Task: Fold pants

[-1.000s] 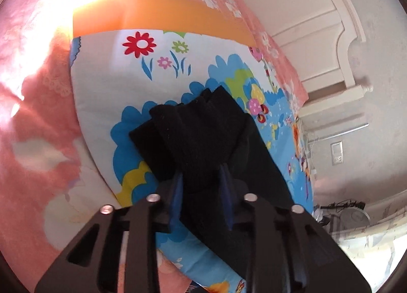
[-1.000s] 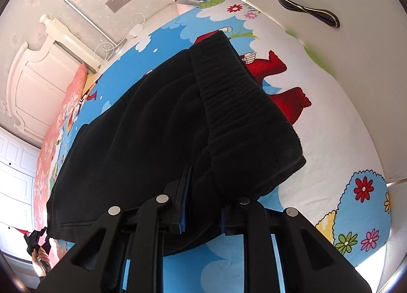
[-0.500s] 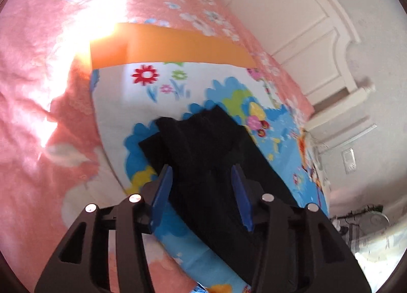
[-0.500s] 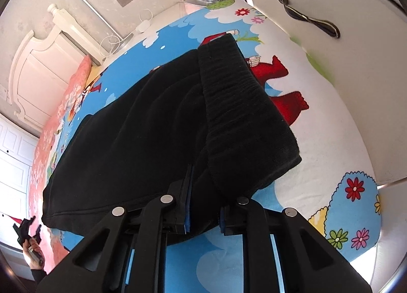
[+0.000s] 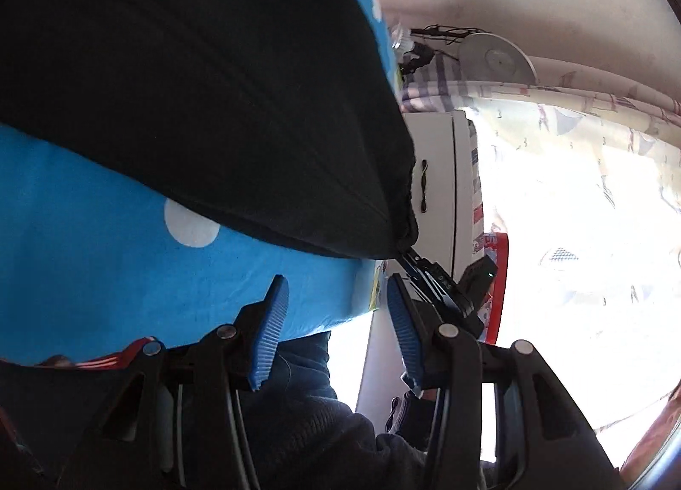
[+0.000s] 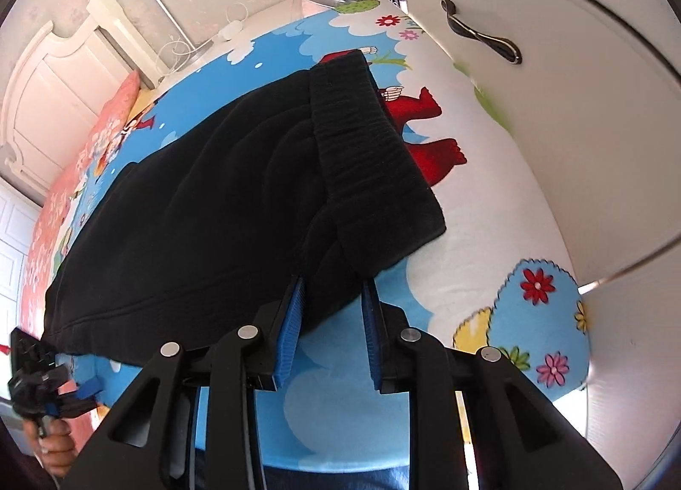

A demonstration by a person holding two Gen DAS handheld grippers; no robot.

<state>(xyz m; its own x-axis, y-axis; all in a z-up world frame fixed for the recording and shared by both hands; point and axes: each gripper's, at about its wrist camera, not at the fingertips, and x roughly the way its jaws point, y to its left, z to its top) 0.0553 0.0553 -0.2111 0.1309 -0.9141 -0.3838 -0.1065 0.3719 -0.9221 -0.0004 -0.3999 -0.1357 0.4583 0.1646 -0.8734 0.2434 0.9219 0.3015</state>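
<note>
Pinching the soft black pants (image 6: 221, 200), ribbed right gripper (image 6: 334, 320); left gripper (image 5: 336, 332) gapes empty

Your pants (image 6: 221, 200) lie on the bed (image 6: 481, 260), waistband end toward the cabinet door (image 6: 553, 77) on the right, headboard (image 6: 55, 77) far left. Your right tool (image 6: 332, 315) sits at their near edge, your left tool (image 5: 336, 320) off the bed's edge.

Black pants (image 6: 221, 209) spread flat on cartoon-print bedspread (image 6: 489, 243), ribbed waistband folded over.
</note>
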